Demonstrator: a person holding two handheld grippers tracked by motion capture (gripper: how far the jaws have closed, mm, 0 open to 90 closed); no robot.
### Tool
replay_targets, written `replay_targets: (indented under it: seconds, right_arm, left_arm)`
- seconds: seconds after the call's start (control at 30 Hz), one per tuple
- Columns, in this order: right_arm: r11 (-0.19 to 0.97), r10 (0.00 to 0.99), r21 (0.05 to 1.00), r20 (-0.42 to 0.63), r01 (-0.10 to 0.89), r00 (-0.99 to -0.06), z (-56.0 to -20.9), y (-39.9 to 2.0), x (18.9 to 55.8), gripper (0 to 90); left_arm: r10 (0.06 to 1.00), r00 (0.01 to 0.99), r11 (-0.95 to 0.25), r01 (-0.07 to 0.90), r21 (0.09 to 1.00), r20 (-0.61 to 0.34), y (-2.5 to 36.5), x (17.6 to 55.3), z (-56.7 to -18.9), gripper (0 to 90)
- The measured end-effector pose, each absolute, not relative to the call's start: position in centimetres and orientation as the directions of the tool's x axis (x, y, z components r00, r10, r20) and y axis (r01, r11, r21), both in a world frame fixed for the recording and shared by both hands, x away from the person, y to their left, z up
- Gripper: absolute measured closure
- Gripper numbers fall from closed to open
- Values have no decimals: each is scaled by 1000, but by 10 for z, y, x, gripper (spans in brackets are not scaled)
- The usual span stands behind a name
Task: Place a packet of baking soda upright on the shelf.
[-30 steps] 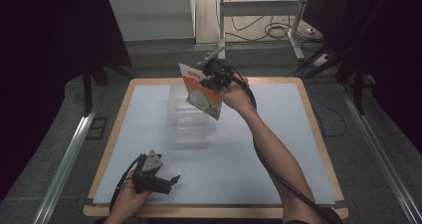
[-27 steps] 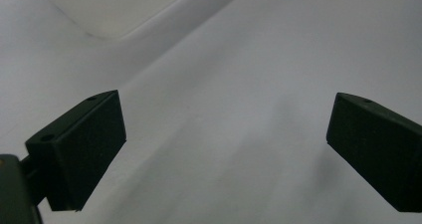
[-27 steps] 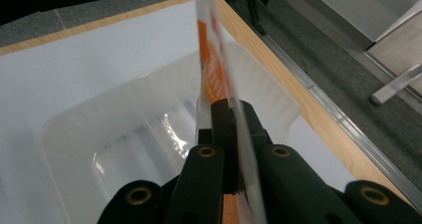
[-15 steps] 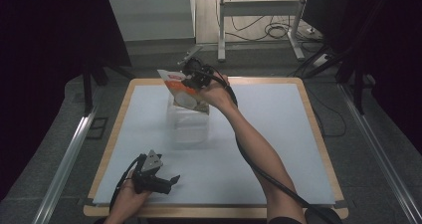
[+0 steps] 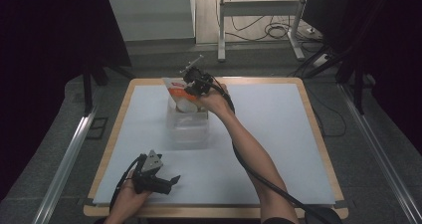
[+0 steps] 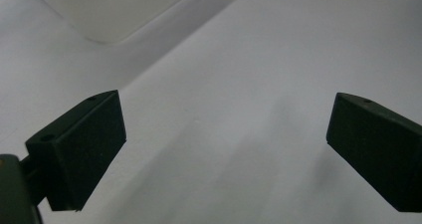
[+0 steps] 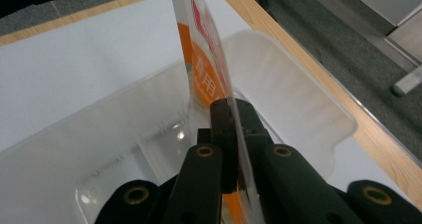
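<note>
1. Seen from the high view, the right gripper is held above the far middle of the table, at about 12 o'clock from the table's centre, with the person's right forearm reaching up to it from 5 o'clock
2. Its jaws are clamped together on a flat orange and white packet; in the right gripper view the packet stands on edge, pinched between the two black jaws
3. The packet hangs over a clear plastic bin and its lower part sits inside the bin's open top; whether it touches the bin floor cannot be told
4. In the right gripper view the clear plastic bin lies just beside the table's wooden rim, which runs off toward 1 o'clock
5. The left gripper rests low near the table's front edge, at about 7 o'clock from the centre, in the person's left hand
6. In the left gripper view its jaws stand wide apart with nothing between them, over bare white tabletop; a corner of the bin shows at 11 o'clock
</note>
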State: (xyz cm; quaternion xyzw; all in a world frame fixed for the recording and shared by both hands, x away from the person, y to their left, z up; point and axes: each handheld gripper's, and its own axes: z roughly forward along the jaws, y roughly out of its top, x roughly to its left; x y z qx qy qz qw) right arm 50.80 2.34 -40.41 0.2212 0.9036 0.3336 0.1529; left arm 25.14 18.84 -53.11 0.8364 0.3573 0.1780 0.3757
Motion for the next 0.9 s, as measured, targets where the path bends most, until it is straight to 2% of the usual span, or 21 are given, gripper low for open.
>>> replay_targets:
  seconds: [0.23, 0.37, 0.67, 0.9]
  right_arm:
    - [684, 513, 659, -131, 312, -848, -406, 16, 508, 857]
    - [670, 516, 680, -139, 298, -845, -397, 14, 504, 783]
    - [664, 505, 701, -162, 261, -848, -383, 10, 496, 497]
    - [675, 501, 694, -181, 250, -846, -381, 8, 494, 374]
  left_arm:
    - [728, 685, -469, 461, 754, 34, 187, 251, -531, 23]
    - [731, 682, -463, 464, 755, 29, 188, 252, -532, 23]
    - [727, 686, -470, 462, 752, 33, 186, 251, -532, 23]
    - [728, 685, -469, 462, 752, 33, 186, 252, -532, 23]
